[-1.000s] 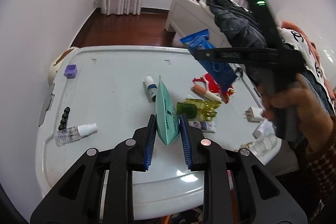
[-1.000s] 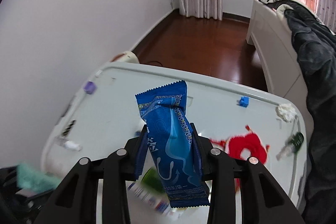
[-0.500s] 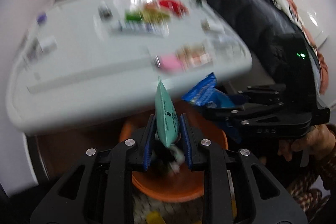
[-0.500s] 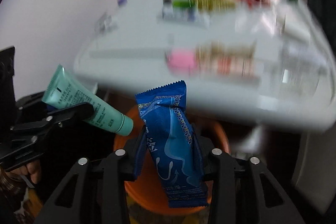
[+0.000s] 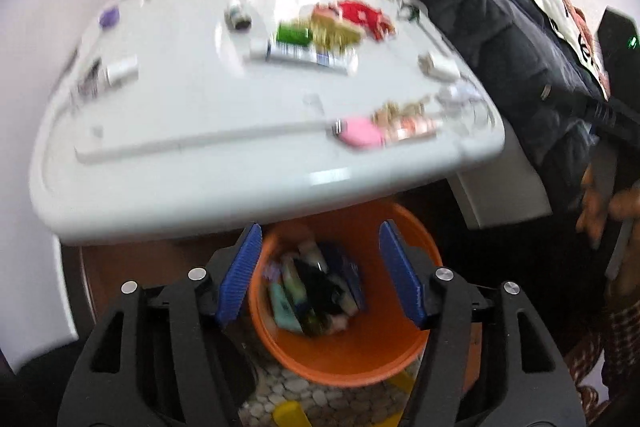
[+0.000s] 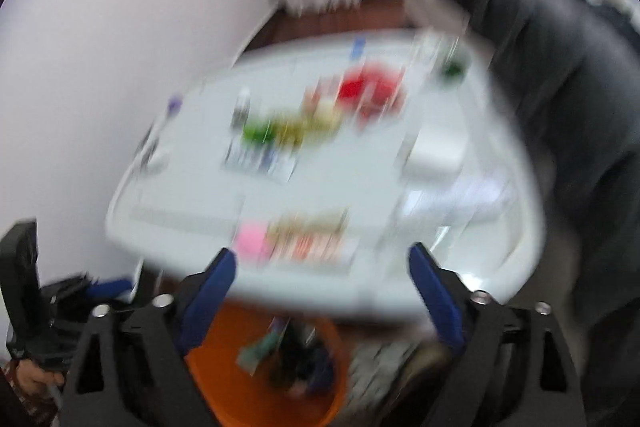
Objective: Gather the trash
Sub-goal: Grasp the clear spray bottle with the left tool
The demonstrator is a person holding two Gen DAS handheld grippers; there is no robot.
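L wrist: my left gripper (image 5: 320,275) has just been opening, jaws apart, nothing between them. It hangs right over the bin (image 5: 416,251), which sits on the floor under the near edge of the table (image 5: 192,131). Bin holds a loose pile of trash (image 5: 312,299): a teal tube, a blue wrapper and dark bits, blurred, can't ID more. I'd guess all light, soft, crinkly stuff. More candidates on the table behind the bin: white tube (image 5: 304,55) w/ cap, prob light and a bit slippery, best pinched across the flat body; pink thing (image 5: 360,133) near the table edge just above the bin, too blurred to judge.

R wrist: heavy blur. My right gripper (image 6: 320,291) has also just been opening, jaws wide, empty. Bin (image 6: 208,359) is below and between the jaws, trash (image 6: 288,359) inside, table (image 6: 360,187) beyond it. Other gripper shows at far left of the bin. Dark coat (image 6: 560,99) to the right of the table.
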